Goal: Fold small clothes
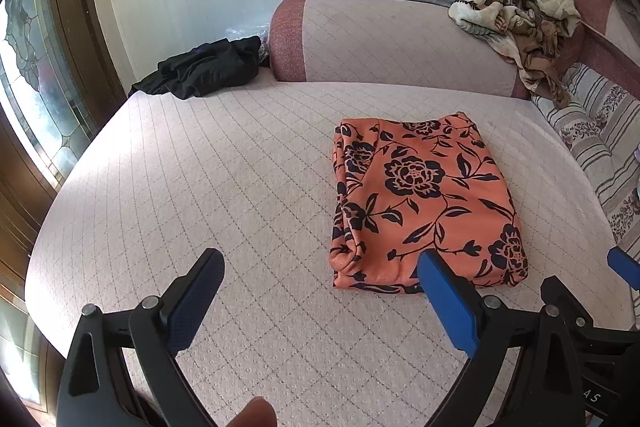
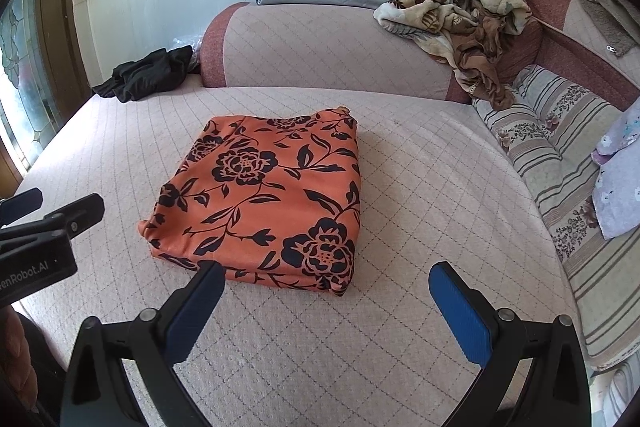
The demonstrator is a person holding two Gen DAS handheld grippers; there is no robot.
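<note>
While the black garment (image 1: 204, 69) lies crumpled at the upper left of the left wrist view, it looks not yet folded, so I judge some work is left. Lower in that frame, the left gripper (image 1: 320, 265) has its jaws wide apart and holds nothing. Right of centre, the orange floral cloth (image 1: 420, 203) rests on the quilted bed cover (image 1: 200, 187) as a neat flat packet, so this piece seems finished. At the bottom of the right wrist view, the right gripper (image 2: 326, 277) also stands apart and empty.
</note>
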